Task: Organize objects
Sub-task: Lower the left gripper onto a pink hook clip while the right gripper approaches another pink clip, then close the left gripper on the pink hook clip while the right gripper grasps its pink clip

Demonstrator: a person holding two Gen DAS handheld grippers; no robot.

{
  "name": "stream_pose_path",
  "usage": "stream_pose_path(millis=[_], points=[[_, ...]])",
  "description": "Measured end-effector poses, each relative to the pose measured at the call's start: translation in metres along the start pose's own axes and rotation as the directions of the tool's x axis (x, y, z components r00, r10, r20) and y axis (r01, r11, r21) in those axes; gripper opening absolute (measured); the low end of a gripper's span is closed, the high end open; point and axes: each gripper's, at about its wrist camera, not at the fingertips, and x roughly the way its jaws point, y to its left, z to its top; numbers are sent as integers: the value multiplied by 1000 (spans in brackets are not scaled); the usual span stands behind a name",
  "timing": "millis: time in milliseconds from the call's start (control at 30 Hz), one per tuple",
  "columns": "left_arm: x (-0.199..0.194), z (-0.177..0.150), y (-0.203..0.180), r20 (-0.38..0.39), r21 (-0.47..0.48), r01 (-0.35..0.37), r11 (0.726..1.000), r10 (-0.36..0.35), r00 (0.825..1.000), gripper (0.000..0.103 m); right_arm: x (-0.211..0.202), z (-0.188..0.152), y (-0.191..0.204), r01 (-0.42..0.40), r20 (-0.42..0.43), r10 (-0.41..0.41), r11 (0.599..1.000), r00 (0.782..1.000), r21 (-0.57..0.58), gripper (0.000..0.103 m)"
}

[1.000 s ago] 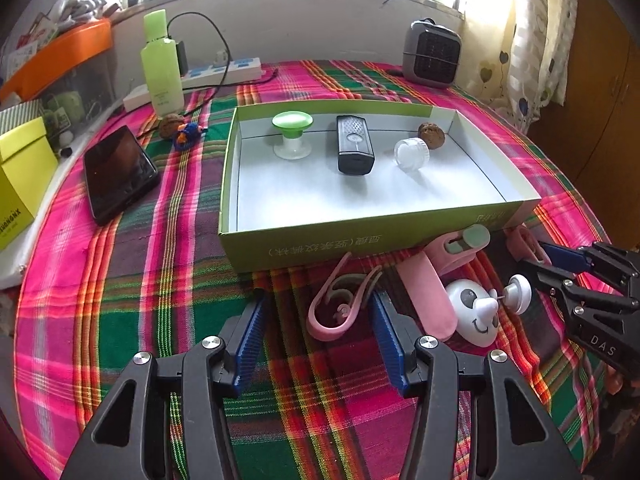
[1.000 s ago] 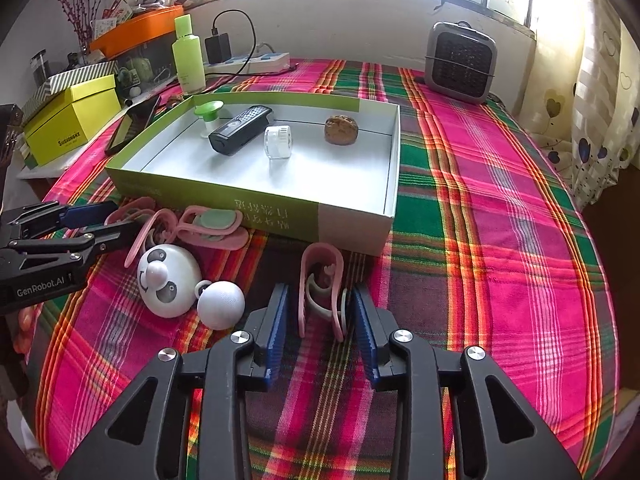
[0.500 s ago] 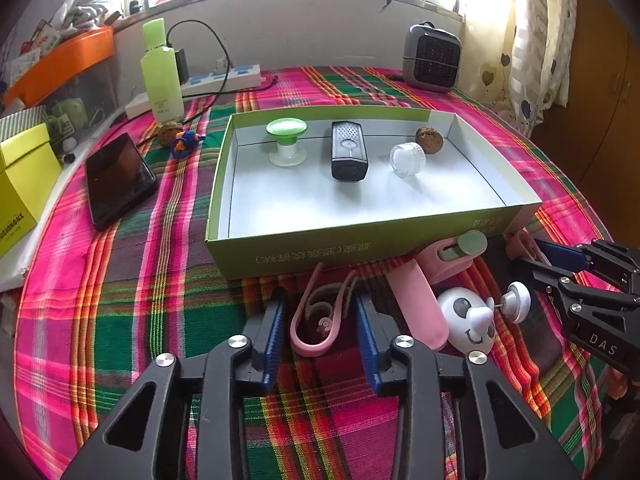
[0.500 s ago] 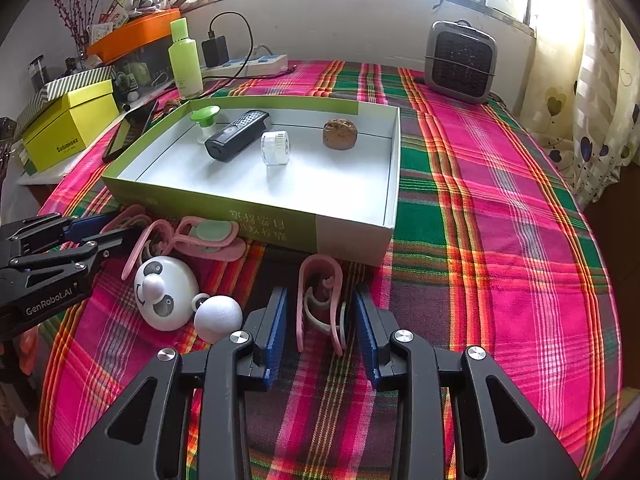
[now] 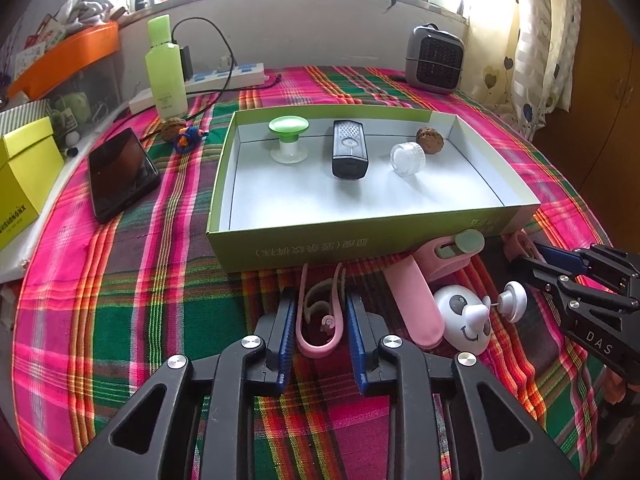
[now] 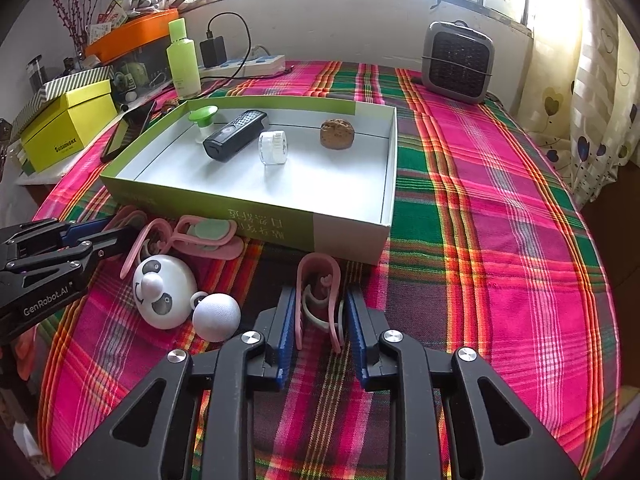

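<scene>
Left wrist view: left gripper has just been closing – blue pads now clamp a pink clip on the cloth, just before the box.
Right wrist view: right gripper likewise closing – clamped on a second clip near the box corner.

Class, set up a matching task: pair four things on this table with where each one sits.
Things:
1. walnut
2. phone
3. panda toy
4. heater

Places:
A. on the cloth, left of the green box
B. inside the box
C. by the back wall
D. on the cloth, in front of the box

Pairs: 1-B, 2-A, 3-D, 4-C
</scene>
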Motion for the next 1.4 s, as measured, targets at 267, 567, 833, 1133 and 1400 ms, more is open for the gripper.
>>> stream_pose_path(millis=[267, 567, 833, 1133, 1400], points=[[-1, -1, 0, 0, -7, 2, 1000, -2, 1000, 22, -2, -1, 0, -4, 6, 4, 1000, 1000, 4, 24], [-3, -4, 1, 0, -16, 11, 1000, -11, 1000, 22, -7, -2, 1, -28, 18, 28, 1000, 999, 11, 24], [-14, -6, 0, 18, -19, 15, 1000, -14, 1000, 22, -13, 0, 4, -30, 32, 30, 1000, 999, 6, 24], [-21, -5, -3, 29, -16, 18, 1000, -17, 999, 22, -18, -1, 8, -33, 40, 33, 999, 999, 2, 24], [-32, -1, -4, 51, -13, 17, 1000, -17, 999, 22, -27, 4, 11, -32, 64, 32, 999, 997, -1, 24]])
